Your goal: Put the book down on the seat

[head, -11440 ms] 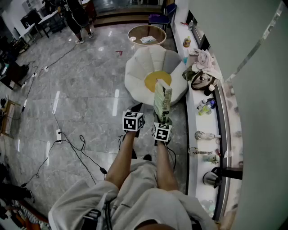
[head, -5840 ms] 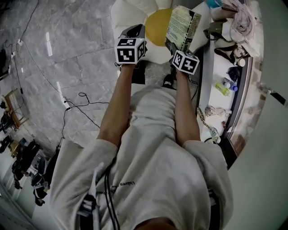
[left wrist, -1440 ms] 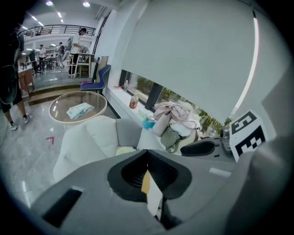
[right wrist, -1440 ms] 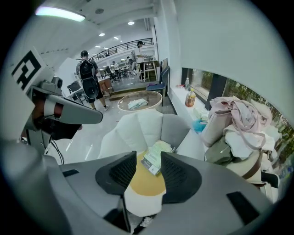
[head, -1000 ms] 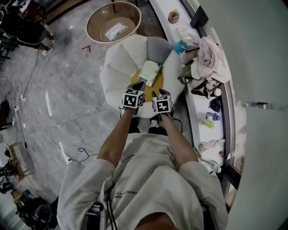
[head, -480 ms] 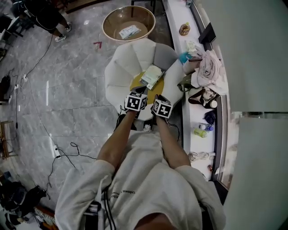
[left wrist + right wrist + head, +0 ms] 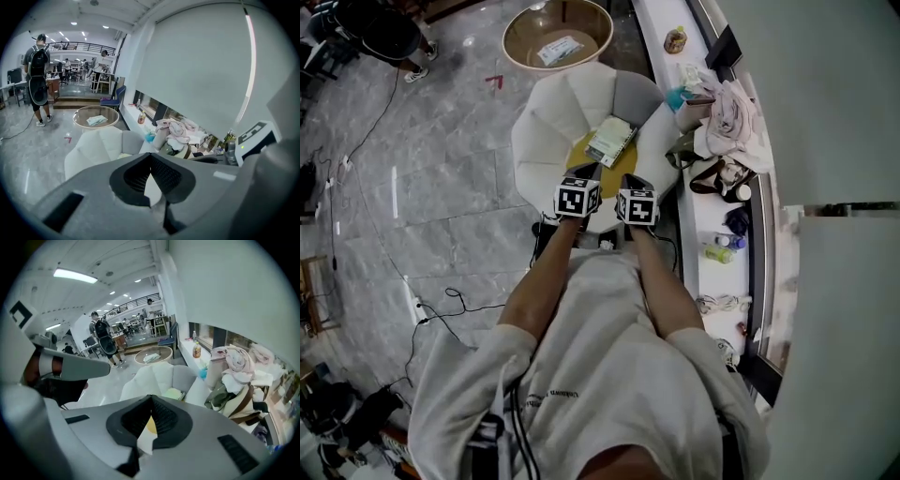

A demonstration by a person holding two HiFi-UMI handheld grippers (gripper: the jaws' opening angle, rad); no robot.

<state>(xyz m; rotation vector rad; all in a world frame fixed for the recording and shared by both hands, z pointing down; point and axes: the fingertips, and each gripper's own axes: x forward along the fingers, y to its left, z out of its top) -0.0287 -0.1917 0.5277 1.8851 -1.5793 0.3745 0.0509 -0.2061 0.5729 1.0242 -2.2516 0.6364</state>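
The pale green book (image 7: 611,141) lies flat on the yellow middle of the white flower-shaped seat (image 7: 558,117), free of both grippers. My right gripper (image 7: 631,181) hovers just short of the seat's near edge, its jaws shut with nothing between them. Beside it, my left gripper (image 7: 587,174) is also shut and empty. In the right gripper view the jaws (image 7: 151,397) meet at their tips, with the book (image 7: 175,393) and the seat (image 7: 147,373) beyond. The left gripper view shows its jaws (image 7: 150,154) closed in front of the seat (image 7: 96,145).
A round glass table (image 7: 525,23) with a paper on it stands beyond the seat. To the right runs a white counter (image 7: 698,220) with heaped clothes (image 7: 733,108), bags and bottles. Cables (image 7: 441,305) trail over the marble floor at left. A person (image 7: 37,70) stands far off.
Both grippers have drawn back a little from the book toward the seat's near edge. The book stays flat on the yellow cushion.
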